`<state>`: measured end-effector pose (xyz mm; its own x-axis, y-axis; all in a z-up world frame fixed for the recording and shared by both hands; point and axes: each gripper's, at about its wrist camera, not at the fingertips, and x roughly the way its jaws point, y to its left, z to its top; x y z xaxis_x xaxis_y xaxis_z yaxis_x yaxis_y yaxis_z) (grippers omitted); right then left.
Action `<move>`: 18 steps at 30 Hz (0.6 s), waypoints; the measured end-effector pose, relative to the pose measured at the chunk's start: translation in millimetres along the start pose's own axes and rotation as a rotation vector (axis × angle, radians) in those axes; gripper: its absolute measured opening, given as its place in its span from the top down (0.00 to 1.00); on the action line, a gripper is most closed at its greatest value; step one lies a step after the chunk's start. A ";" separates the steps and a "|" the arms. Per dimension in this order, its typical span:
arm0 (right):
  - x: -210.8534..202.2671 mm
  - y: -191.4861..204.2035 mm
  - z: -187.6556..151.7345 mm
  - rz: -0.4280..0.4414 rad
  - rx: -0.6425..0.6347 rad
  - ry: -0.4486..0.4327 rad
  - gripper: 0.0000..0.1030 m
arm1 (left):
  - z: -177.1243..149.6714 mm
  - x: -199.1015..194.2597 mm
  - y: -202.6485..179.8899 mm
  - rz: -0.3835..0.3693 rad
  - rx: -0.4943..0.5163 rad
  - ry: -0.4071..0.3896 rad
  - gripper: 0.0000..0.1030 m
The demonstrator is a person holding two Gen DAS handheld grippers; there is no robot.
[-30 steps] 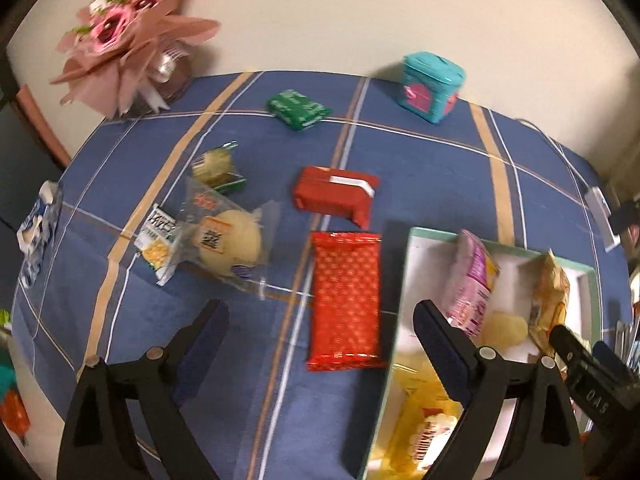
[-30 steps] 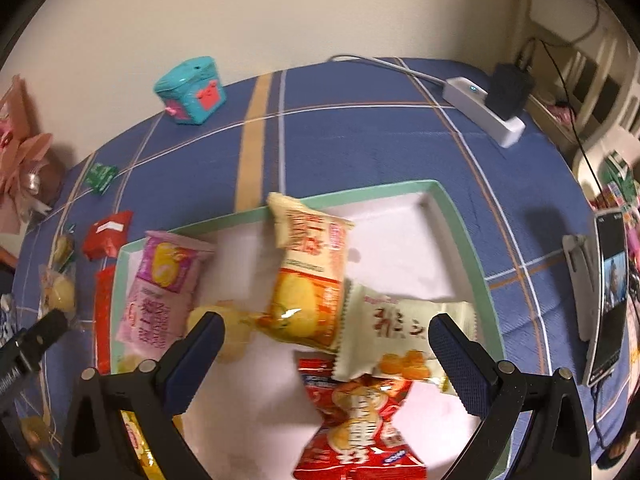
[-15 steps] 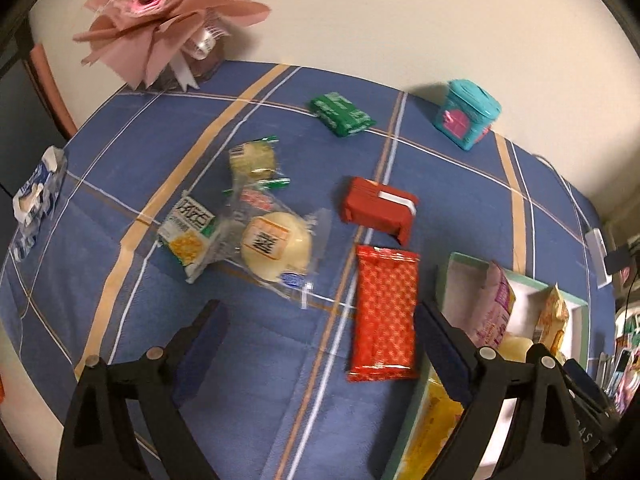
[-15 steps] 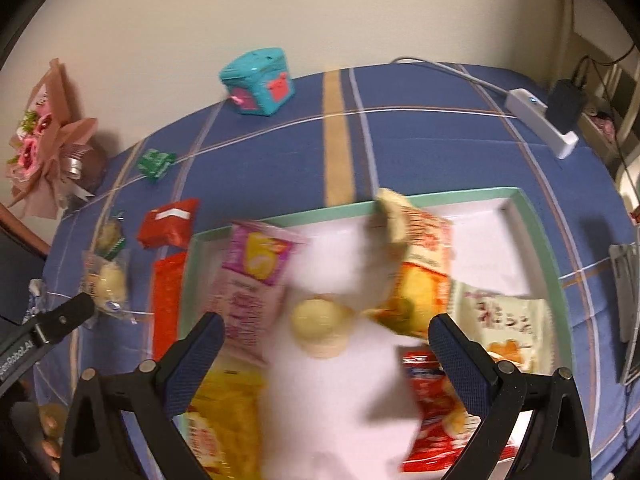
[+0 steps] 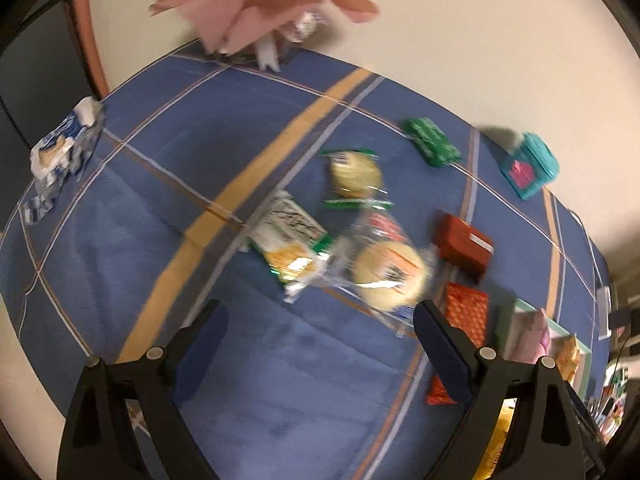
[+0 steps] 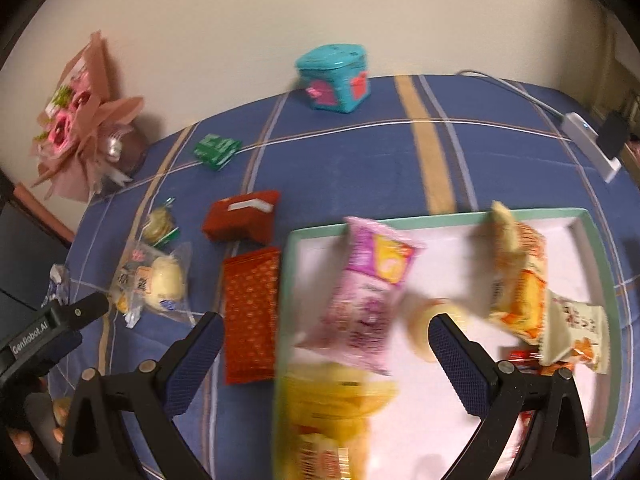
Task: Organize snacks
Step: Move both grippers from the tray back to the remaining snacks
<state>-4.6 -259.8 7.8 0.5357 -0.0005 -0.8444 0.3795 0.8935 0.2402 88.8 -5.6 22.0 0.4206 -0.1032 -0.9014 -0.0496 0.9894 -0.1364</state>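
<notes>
My left gripper (image 5: 320, 332) is open and empty above the blue cloth, just short of a clear-wrapped bun (image 5: 386, 274) and a green-and-yellow packet (image 5: 290, 242). A round cookie pack (image 5: 354, 176), a green packet (image 5: 432, 142), a red box (image 5: 464, 246) and a flat red packet (image 5: 466, 316) lie beyond. My right gripper (image 6: 324, 344) is open and empty over the white tray (image 6: 600, 248), which holds a pink bag (image 6: 370, 292), a yellow bag (image 6: 332, 412), an orange bag (image 6: 520, 284) and others. The flat red packet (image 6: 250, 312) lies beside the tray's left rim.
A pink paper bouquet (image 5: 256, 4) stands at the back left and a teal tin (image 6: 334, 78) by the wall. A blue-white wrapper (image 5: 60, 152) lies at the cloth's left edge. A white power strip with its cable (image 6: 588, 140) lies at the far right.
Both grippers have swung left. The left view now centres on the loose snacks, with the tray pushed to its right edge. The right view now takes in the loose snacks beside the tray.
</notes>
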 end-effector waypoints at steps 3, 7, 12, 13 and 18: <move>7.5 20.3 -1.7 0.019 -0.027 0.008 0.00 | 6.1 1.1 21.3 0.015 -0.035 -0.004 0.09; 14.5 44.1 -4.8 0.039 -0.065 0.016 0.00 | 11.9 3.7 47.9 0.029 -0.078 -0.003 0.09; 22.0 70.6 -7.0 0.062 -0.111 0.017 0.00 | 14.0 6.6 71.5 0.049 -0.117 0.001 0.09; 23.3 74.2 -6.6 0.065 -0.119 0.015 0.00 | 14.1 7.8 74.5 0.051 -0.124 0.003 0.09; 27.6 88.7 -5.8 0.067 -0.152 -0.009 0.00 | 14.2 22.6 75.4 0.062 -0.118 0.036 0.09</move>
<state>39.5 -178.0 3.0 0.5625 0.0581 -0.8247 0.2245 0.9493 0.2200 107.4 68.1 -2.8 0.3805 -0.0483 -0.9235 -0.1816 0.9753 -0.1258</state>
